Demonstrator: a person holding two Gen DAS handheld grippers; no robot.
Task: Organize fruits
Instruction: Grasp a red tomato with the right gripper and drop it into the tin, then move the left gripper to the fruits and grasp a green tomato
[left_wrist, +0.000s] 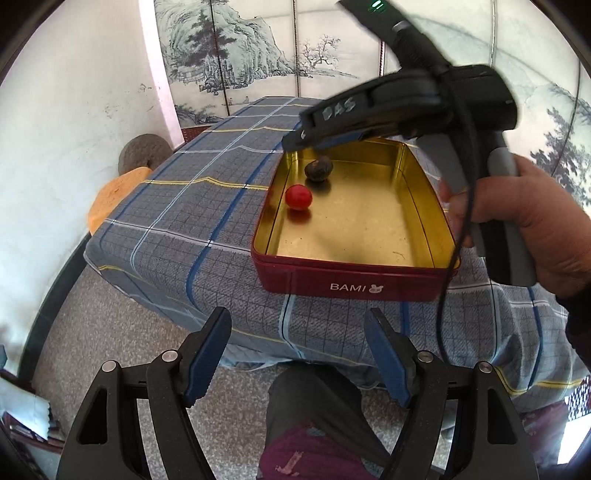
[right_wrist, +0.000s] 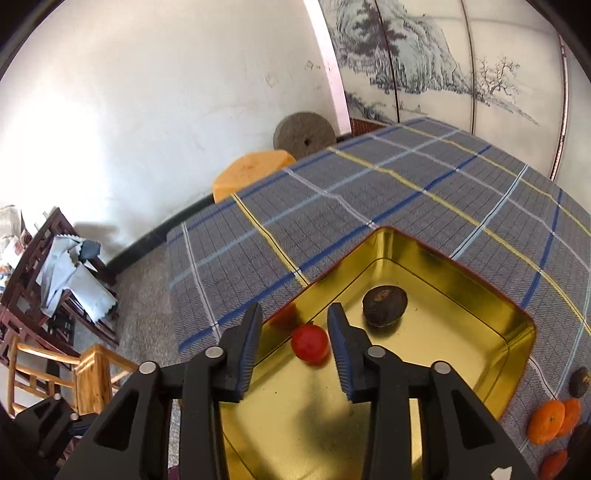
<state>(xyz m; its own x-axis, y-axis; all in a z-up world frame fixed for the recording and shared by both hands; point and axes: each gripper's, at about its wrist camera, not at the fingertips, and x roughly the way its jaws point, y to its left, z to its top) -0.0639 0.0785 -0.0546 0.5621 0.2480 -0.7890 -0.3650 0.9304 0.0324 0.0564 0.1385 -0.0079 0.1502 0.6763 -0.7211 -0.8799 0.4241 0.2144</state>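
Observation:
A red tin with a gold inside (left_wrist: 354, 284) (right_wrist: 517, 317) sits on the plaid tablecloth. In it lie a small red fruit (left_wrist: 298, 197) (right_wrist: 309, 344) and a dark brown fruit (left_wrist: 319, 168) (right_wrist: 385, 306). My right gripper (right_wrist: 295, 334) is open and empty, hovering over the tin's far left corner just above the red fruit; it also shows in the left wrist view (left_wrist: 295, 142). My left gripper (left_wrist: 297, 350) is open and empty, held off the table's near edge. Oranges (right_wrist: 550, 422) and dark fruits (right_wrist: 580, 382) lie on the cloth right of the tin.
The plaid-covered table (left_wrist: 192, 206) stands before a painted screen (left_wrist: 258, 48). An orange stool (right_wrist: 251, 173) and a round stone (right_wrist: 304, 134) stand by the white wall. Wooden chairs (right_wrist: 44, 295) stand at the left. The person's leg (left_wrist: 314, 410) is below the table edge.

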